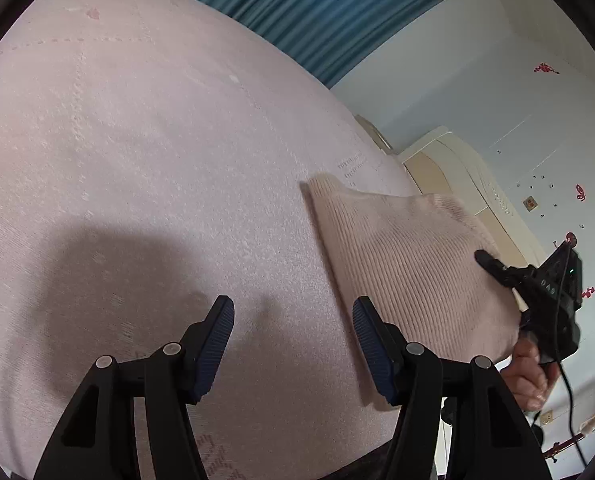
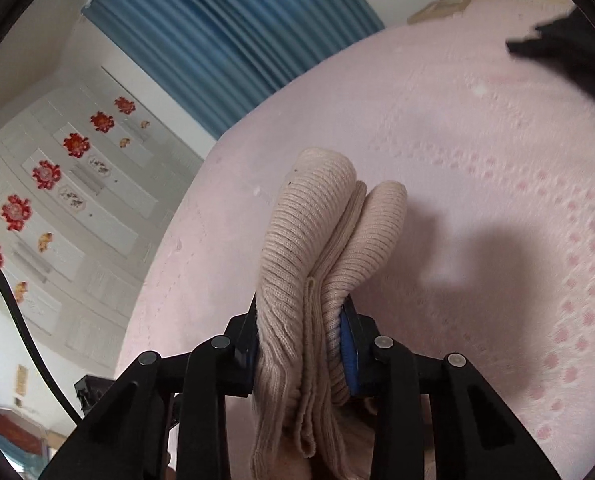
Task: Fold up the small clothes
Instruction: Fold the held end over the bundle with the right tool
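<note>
A folded beige ribbed knit garment (image 1: 409,264) hangs above the pink bedspread (image 1: 157,152) at the right of the left wrist view. My right gripper (image 1: 497,276) holds its far edge there. In the right wrist view my right gripper (image 2: 301,320) is shut on the folded knit garment (image 2: 321,240), whose several layers bulge up between the jaws. My left gripper (image 1: 293,336) is open and empty, above the bedspread just left of the garment.
The pink patterned bedspread (image 2: 477,152) fills both views. A blue curtain (image 1: 317,8) hangs behind it. A cream headboard (image 1: 457,168) and white wall stand at the right. A dark cloth (image 2: 569,48) lies at the bed's far right.
</note>
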`<state>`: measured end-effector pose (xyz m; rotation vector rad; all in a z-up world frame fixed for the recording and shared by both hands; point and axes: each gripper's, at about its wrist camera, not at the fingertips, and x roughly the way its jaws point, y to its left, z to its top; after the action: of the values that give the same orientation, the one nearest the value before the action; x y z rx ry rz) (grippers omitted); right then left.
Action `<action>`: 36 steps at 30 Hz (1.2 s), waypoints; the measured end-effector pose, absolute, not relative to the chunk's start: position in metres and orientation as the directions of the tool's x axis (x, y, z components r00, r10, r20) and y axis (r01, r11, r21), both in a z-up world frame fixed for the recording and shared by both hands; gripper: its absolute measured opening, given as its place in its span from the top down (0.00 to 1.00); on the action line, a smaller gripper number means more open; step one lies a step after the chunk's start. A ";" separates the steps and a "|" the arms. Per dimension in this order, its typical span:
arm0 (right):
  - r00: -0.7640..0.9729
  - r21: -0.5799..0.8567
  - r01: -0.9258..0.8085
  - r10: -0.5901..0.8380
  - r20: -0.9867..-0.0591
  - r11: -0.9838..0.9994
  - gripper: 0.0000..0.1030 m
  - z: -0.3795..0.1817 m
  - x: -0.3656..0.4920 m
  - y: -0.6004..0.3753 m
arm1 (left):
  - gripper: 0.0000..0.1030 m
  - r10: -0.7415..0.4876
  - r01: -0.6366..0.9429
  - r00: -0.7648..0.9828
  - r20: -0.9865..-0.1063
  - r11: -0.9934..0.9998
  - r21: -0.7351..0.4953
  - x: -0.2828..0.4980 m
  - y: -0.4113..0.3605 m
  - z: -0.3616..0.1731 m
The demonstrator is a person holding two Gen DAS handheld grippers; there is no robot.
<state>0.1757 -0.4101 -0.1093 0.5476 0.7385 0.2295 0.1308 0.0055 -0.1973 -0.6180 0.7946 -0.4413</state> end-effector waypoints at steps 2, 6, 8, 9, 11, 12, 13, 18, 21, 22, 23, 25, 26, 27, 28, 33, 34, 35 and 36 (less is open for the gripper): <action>0.735 0.478 0.009 0.318 -0.599 0.878 0.69 -0.090 0.172 -0.398 | 0.42 -0.566 0.141 0.643 -0.516 0.749 -0.647 0.128 0.009 -0.193; 0.756 0.387 0.051 0.218 -0.618 0.921 0.69 -0.060 0.172 -0.375 | 0.42 -0.548 0.139 0.669 -0.503 0.756 -0.639 0.124 0.018 -0.186; 0.763 0.376 0.063 0.198 -0.615 0.924 0.69 -0.048 0.176 -0.362 | 0.42 -0.551 0.130 0.674 -0.492 0.744 -0.656 0.124 0.023 -0.186; 0.764 0.375 0.062 0.198 -0.615 0.925 0.69 -0.045 0.179 -0.356 | 0.42 -0.555 0.118 0.676 -0.484 0.730 -0.673 0.124 0.025 -0.186; 0.762 0.398 0.044 0.227 -0.606 0.916 0.69 -0.039 0.191 -0.336 | 0.42 -0.551 0.100 0.683 -0.479 0.720 -0.687 0.122 0.032 -0.188; 0.760 0.410 0.034 0.243 -0.603 0.911 0.69 -0.039 0.199 -0.327 | 0.42 -0.541 0.093 0.694 -0.474 0.721 -0.686 0.120 0.033 -0.186; 0.757 0.434 0.018 0.272 -0.595 0.901 0.69 -0.040 0.206 -0.315 | 0.42 -0.526 0.085 0.711 -0.467 0.723 -0.685 0.118 0.037 -0.185; 0.738 0.611 -0.089 0.464 -0.490 0.787 0.70 -0.051 0.238 -0.271 | 0.42 -0.423 0.022 0.795 -0.434 0.737 -0.676 0.107 0.063 -0.178; 0.728 0.739 -0.087 0.549 -0.411 0.668 0.69 -0.084 0.262 -0.275 | 0.42 -0.404 0.007 0.803 -0.439 0.742 -0.670 0.108 0.064 -0.178; 0.724 0.749 -0.066 0.548 -0.419 0.659 0.69 -0.098 0.271 -0.278 | 0.42 -0.398 0.001 0.798 -0.453 0.752 -0.659 0.111 0.061 -0.179; 0.722 0.737 -0.037 0.528 -0.447 0.675 0.68 -0.113 0.279 -0.282 | 0.42 -0.396 -0.002 0.786 -0.475 0.767 -0.642 0.115 0.056 -0.180; 0.679 0.674 0.063 0.463 -0.570 0.736 0.67 -0.154 0.299 -0.291 | 0.42 -0.387 -0.002 0.774 -0.502 0.790 -0.613 0.115 0.050 -0.181; 0.653 0.651 0.100 0.444 -0.614 0.752 0.65 -0.170 0.306 -0.295 | 0.42 -0.380 0.004 0.769 -0.514 0.807 -0.590 0.117 0.044 -0.181; 0.617 0.609 0.159 0.404 -0.676 0.777 0.65 -0.188 0.312 -0.302 | 0.42 -0.375 0.010 0.767 -0.520 0.818 -0.575 0.118 0.040 -0.180; 0.617 0.598 0.172 0.388 -0.685 0.783 0.62 -0.196 0.312 -0.307 | 0.42 -0.369 0.017 0.765 -0.528 0.831 -0.556 0.119 0.035 -0.180; 0.666 0.593 0.097 0.391 -0.635 0.799 0.59 -0.186 0.287 -0.317 | 0.42 -0.328 0.002 0.741 -0.586 0.874 -0.487 0.127 0.023 -0.187; 0.674 0.564 0.079 0.373 -0.638 0.822 0.59 -0.181 0.280 -0.314 | 0.43 -0.311 -0.007 0.740 -0.596 0.883 -0.470 0.131 0.023 -0.189; 0.683 0.522 0.053 0.350 -0.641 0.851 0.59 -0.177 0.271 -0.310 | 0.43 -0.297 -0.011 0.738 -0.605 0.892 -0.452 0.132 0.021 -0.190; 0.692 0.495 0.039 0.334 -0.640 0.868 0.59 -0.174 0.266 -0.307 | 0.43 -0.288 -0.011 0.737 -0.612 0.900 -0.436 0.132 0.019 -0.191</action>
<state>0.2662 -0.3074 -0.1739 0.5050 0.7977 0.1730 0.1322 0.0186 -0.1912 -0.4343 0.7320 -0.1576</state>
